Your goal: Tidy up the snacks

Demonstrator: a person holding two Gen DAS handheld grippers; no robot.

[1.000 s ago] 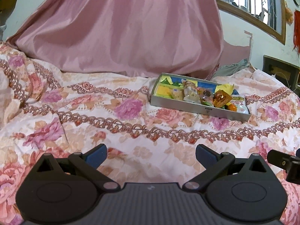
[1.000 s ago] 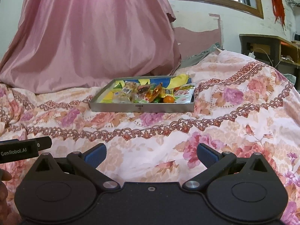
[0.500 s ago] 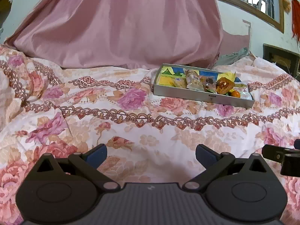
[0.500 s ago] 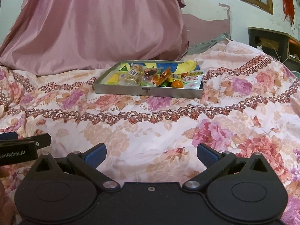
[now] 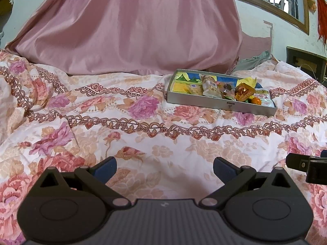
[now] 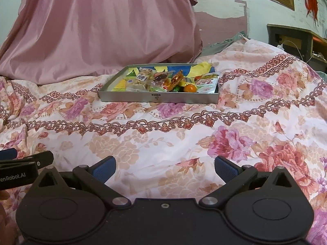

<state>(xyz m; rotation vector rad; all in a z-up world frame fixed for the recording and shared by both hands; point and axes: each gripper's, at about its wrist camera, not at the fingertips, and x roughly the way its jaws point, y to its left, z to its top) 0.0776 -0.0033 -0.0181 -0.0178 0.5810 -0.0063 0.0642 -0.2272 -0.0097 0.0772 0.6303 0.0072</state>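
Shallow metal tray [image 6: 159, 97] of crinkly wrapped snacks [image 6: 169, 80] on a floral quilt [image 6: 143, 140].
Left gripper [image 5: 164, 168] and right gripper [image 6: 165, 167] gape wide, empty; tray lies well beyond their fingers.

A: Item one, legible lettering?
B: "enRobot.AI" in white, first letter cut off by the frame edge, on the black body of the left tool [image 6: 24, 168], seen from the right wrist view.
A: Item two, the tray [image 6: 158, 98]?
B: A small dark mark at the middle of its front wall; unreadable.
A: The snack wrappers [image 6: 143, 77]?
B: Printed labels present, too small to read.
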